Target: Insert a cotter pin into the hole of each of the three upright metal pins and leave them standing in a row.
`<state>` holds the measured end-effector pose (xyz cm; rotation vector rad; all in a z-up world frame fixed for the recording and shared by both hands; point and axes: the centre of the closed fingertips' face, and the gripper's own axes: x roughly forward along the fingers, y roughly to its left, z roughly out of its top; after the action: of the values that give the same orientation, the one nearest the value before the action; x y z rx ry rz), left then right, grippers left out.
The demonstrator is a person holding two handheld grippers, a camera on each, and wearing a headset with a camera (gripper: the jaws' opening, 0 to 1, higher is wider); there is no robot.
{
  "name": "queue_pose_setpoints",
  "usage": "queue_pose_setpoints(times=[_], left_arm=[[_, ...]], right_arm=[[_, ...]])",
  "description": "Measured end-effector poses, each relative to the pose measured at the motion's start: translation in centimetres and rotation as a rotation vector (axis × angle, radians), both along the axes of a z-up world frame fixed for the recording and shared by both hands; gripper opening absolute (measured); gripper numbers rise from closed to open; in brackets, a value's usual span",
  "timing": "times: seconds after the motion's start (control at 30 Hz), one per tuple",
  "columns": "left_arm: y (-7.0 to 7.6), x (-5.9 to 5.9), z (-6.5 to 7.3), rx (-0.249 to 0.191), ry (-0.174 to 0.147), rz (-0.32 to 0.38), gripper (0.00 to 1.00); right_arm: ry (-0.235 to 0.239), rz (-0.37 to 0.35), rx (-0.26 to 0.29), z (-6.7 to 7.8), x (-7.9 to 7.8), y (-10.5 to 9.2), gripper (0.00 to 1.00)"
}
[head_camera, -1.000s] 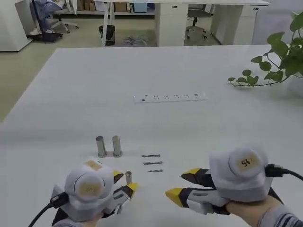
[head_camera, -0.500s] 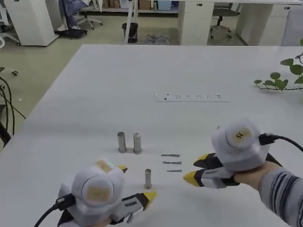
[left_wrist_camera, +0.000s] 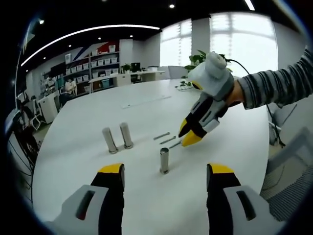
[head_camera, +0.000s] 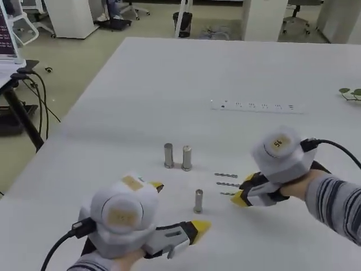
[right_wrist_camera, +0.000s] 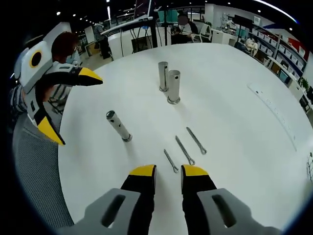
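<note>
Cotter pins (right_wrist_camera: 185,150) lie three abreast on the white table (head_camera: 169,84), loose and just beside the lone metal pin (head_camera: 198,201), handy for picking. Right gripper (right_wrist_camera: 168,171) noses in low at the nearest one, lined up along it, I'd say to pluck it. Its jaws stand almost together with a narrow gap, pinching nothing. Left gripper (head_camera: 179,205) sits behind the lone metal pin, jaws spread wide to either side and touching nothing, likely ready to steady it. Further back, the pair of upright pins (head_camera: 177,156) stands side by side, no cotter through either.
</note>
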<state>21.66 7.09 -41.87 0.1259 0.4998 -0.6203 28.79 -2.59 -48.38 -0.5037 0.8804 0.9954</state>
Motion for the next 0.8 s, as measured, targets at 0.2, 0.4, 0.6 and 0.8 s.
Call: queue_pose_setpoints(times=[0.2,0.4,0.6,0.8], left_arm=[[0.5,-0.7,-0.2,-0.002,0.021,0.019,0.67],[1.1,-1.4,-0.5,-0.005,0.044,0.042,0.63],[1.4,-1.6,-0.4,-0.009,0.050,0.056,0.62],[1.5,-1.8,-0.3,-0.011,0.048,0.058,0.61]], right_arm=[[0.032,0.029,-0.057,-1.3,0.2,0.0,0.13],[0.015,0.074,-0.087,-1.1,0.7,-0.1,0.07],[-0.014,0.159,-0.140,-1.1,0.4,0.0,0.01],[-0.045,0.215,-0.179,-1.3,0.4,0.0,0.00]])
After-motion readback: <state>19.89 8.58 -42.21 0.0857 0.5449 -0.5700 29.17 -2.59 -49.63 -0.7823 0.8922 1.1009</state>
